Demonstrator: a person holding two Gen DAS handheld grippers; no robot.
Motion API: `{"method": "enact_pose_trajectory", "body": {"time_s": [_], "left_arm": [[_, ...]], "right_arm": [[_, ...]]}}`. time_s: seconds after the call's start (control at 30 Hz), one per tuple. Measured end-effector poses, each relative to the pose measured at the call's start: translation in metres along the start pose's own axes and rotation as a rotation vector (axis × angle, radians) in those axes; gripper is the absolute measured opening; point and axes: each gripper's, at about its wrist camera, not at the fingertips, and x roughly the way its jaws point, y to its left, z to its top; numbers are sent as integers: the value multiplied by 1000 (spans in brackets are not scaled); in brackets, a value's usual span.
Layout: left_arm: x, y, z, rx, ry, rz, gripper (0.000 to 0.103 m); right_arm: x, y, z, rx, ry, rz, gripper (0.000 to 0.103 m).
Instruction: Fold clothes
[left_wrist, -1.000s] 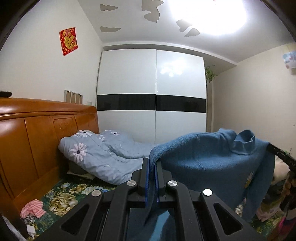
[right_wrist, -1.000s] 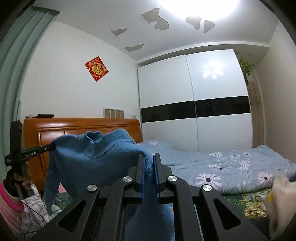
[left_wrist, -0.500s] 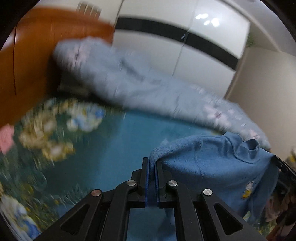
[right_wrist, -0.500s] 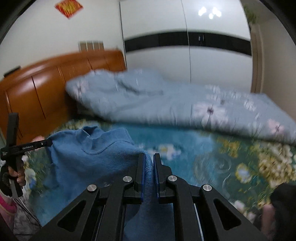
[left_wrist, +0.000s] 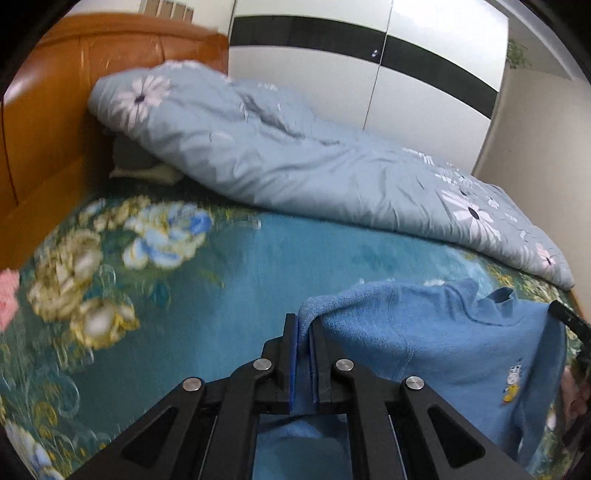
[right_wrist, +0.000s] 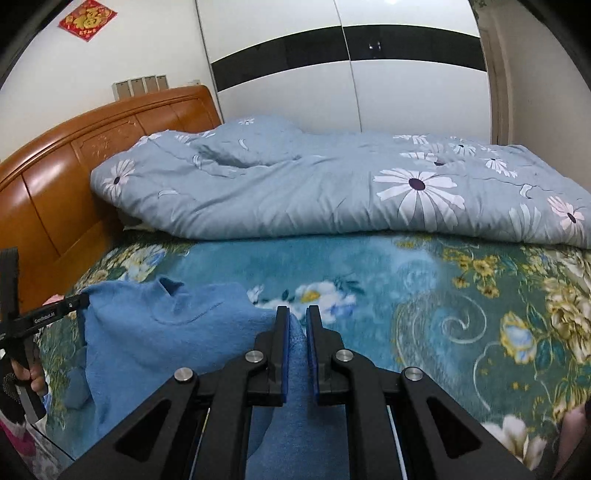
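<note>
A blue fleece sweater (left_wrist: 443, 354) with a stand-up collar and a small cartoon patch hangs stretched between my two grippers, just above the teal flowered bedspread (left_wrist: 236, 280). My left gripper (left_wrist: 303, 325) is shut on one shoulder of the sweater; the cloth spreads away to its right. My right gripper (right_wrist: 294, 317) is shut on the other shoulder of the sweater (right_wrist: 155, 332), and the cloth spreads to its left. Each view shows the other gripper at the sweater's far end: the right gripper (left_wrist: 569, 321), and the left gripper (right_wrist: 55, 312) held by a hand.
A pale blue duvet (right_wrist: 332, 184) with daisy prints lies bunched along the far side of the bed. An orange wooden headboard (right_wrist: 55, 184) stands at the left. A white wardrobe (right_wrist: 351, 66) with a black band fills the back wall. A pink cloth (left_wrist: 7, 295) lies at the left edge.
Both grippers have tipped down from facing the wardrobe and ceiling to looking at the bed. The sweater has come down with them, close over the bedspread. Both grips hold.
</note>
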Motion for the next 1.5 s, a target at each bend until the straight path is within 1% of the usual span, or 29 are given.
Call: {"method": "enact_pose_trajectory", "body": {"time_s": [0.07,0.17,0.23,0.37,0.4,0.47,0.5,0.57,0.6,0.63,0.7,0.73,0.77,0.8,0.87,0.9,0.97,1.0,1.07,1.1,1.17,1.27,1.33,1.43,1.47,1.5], "left_arm": [[11,0,4,3,8,12,6],[39,4,0,2,60,44,6],[55,9,-5,-18,84,48,6],[82,18,-16,-51,145,57,6],[87,21,-19,-54,159,59,8],[93,30,-23,-84,185,39,9],[93,35,-24,-110,195,17,9],[91,45,-27,-164,210,-38,11],[88,49,-28,-183,216,-46,16],[84,53,-29,-197,218,-54,18],[73,61,-32,-226,218,-81,30],[66,66,-34,-244,216,-88,34],[58,72,-37,-260,211,-88,42],[50,78,-40,-277,205,-86,45],[32,94,-47,-305,198,-60,47],[22,103,-52,-316,190,-35,50],[3,123,-69,-339,172,49,55],[-5,132,-79,-349,172,92,56],[-18,148,-104,-387,183,167,56],[-23,155,-115,-410,187,181,56],[-28,165,-135,-461,199,163,56],[-23,173,-154,-522,233,123,56],[-22,172,-160,-521,219,125,56],[-23,168,-161,-514,204,118,53],[-24,167,-160,-511,200,115,43],[-24,166,-160,-509,195,112,21]], "right_arm": [[15,-6,1,21,16,-8,9],[40,-18,-3,42,55,-57,9],[57,-29,-6,86,85,-75,8],[76,-40,-19,103,127,-81,8],[79,-41,-24,101,140,-80,8],[83,-45,-33,99,164,-78,8],[84,-46,-36,103,172,-71,8],[84,-47,-42,106,185,-62,9],[84,-45,-44,105,192,-58,9],[83,-44,-46,102,198,-52,9],[78,-39,-52,89,205,-39,9],[74,-36,-54,79,205,-30,9],[69,-32,-56,68,202,-20,9],[62,-27,-59,57,198,-8,9],[50,-22,-64,51,188,9,9],[41,-19,-69,52,183,22,9],[25,-14,-78,54,173,49,10],[16,-11,-84,53,171,58,11],[2,-7,-95,56,165,67,11],[-4,-5,-100,59,162,70,11],[-16,-2,-110,68,156,75,11],[-26,1,-120,113,159,97,11],[-32,4,-125,135,159,111,11],[-38,9,-132,147,163,117,11],[-39,10,-133,147,168,116,11],[-41,11,-135,148,171,116,11]]}}
